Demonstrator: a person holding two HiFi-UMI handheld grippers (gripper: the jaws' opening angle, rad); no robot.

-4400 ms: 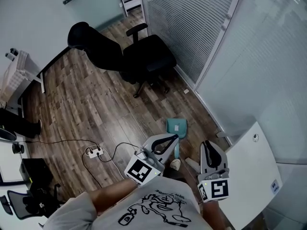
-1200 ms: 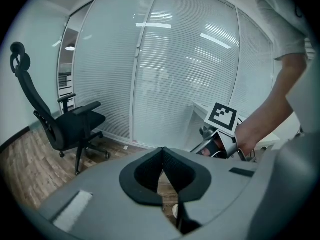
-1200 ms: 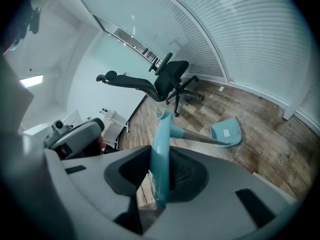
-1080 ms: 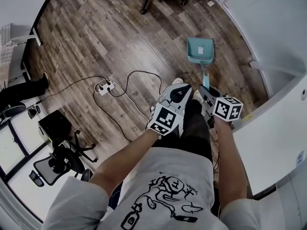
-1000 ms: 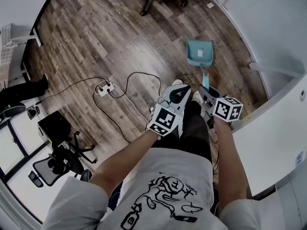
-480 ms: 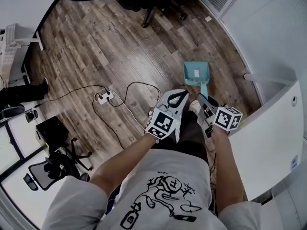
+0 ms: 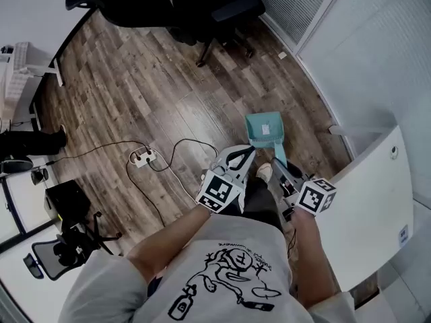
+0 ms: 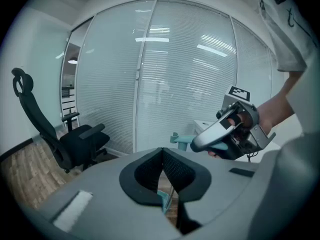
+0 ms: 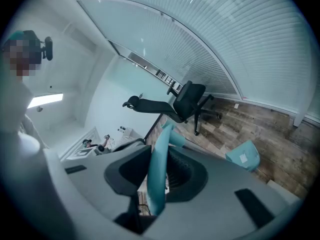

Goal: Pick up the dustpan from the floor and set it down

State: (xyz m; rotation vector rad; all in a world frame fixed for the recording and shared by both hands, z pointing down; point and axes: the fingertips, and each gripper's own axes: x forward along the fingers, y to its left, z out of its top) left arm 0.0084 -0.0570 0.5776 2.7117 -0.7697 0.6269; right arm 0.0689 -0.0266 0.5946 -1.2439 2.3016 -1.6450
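The teal dustpan (image 7: 264, 129) hangs above the wood floor, its pan away from me and its long handle (image 7: 279, 157) running back into my right gripper (image 7: 277, 165). In the right gripper view the handle (image 9: 159, 169) stands pinched between the jaws of the right gripper (image 9: 161, 151), and the pan (image 9: 243, 155) shows at the right. My left gripper (image 7: 248, 152) is just left of the handle, apart from it. In its own view the left gripper (image 8: 162, 151) has its tips together with nothing between them, and the right gripper (image 8: 234, 131) holds the handle (image 8: 182, 140) off to its right.
A black office chair (image 7: 202, 12) stands at the far side by the glass wall with blinds (image 7: 303, 5). A power strip with a cable (image 7: 141, 158) lies on the floor to my left. A white cabinet (image 7: 377, 200) is close on my right. My shoe (image 7: 264, 172) is under the handle.
Both grippers have risen. The dustpan has come up off the floor with the right gripper and now hangs closer below my head.
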